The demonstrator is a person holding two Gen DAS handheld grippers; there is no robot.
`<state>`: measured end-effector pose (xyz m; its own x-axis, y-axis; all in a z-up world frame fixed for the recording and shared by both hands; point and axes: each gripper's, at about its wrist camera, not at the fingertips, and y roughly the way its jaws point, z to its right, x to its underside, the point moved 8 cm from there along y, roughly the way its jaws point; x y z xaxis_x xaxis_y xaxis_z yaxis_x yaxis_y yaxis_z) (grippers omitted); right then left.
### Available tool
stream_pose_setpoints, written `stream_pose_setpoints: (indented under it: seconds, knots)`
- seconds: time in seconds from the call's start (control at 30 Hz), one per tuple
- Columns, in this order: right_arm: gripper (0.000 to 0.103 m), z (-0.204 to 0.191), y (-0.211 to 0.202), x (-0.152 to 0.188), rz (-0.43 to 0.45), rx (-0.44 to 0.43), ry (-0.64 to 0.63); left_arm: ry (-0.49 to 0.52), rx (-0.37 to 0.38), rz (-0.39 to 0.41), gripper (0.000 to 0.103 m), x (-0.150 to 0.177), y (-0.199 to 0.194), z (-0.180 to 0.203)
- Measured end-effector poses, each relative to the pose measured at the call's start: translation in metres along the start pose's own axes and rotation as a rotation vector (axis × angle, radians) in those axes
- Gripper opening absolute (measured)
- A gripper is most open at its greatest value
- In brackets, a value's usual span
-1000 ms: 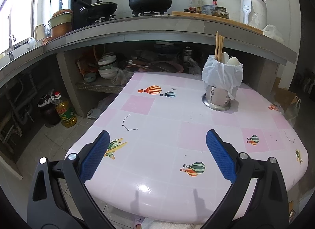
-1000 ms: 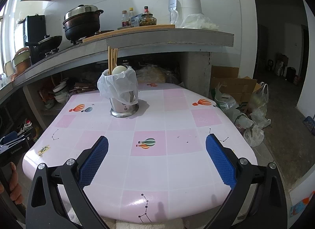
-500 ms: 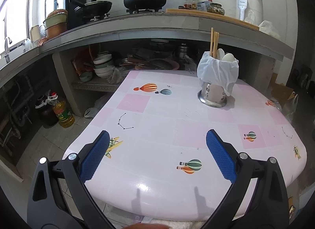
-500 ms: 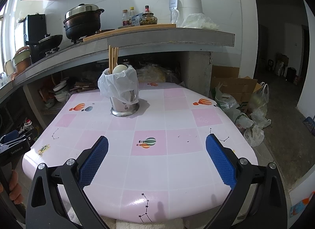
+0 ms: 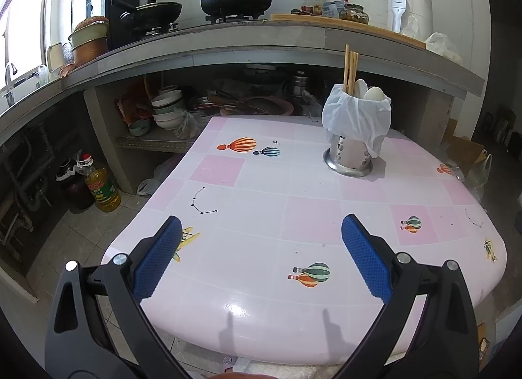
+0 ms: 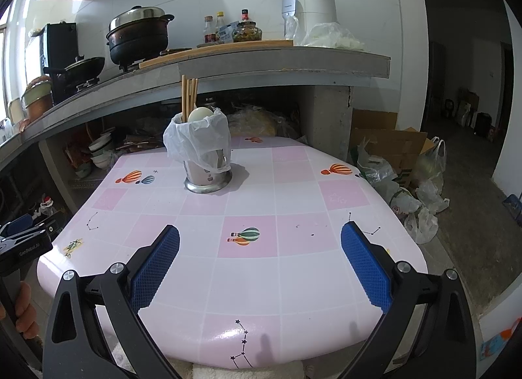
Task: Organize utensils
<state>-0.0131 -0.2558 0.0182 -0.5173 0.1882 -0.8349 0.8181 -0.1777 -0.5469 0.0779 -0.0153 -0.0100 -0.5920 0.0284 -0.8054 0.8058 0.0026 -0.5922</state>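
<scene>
While both hand-held grippers, left and right, hover apart and empty at the counter's near edge, chopsticks stand upright in the far bag-lined holder.

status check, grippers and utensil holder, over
Left gripper open, empty. Right gripper open, empty. Utensil holder upright on table, chopsticks inside. Path clear.
</scene>
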Motion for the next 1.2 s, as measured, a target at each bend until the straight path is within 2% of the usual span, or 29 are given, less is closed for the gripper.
stream_pose_setpoints:
  seconds: [1.2]
  knots:
    - [0.097,-0.0011,0.0007,0.0005,-0.001,0.001,-0.002,0.008,0.008,-0.001,0.095,-0.0029,-0.0005,0.0057]
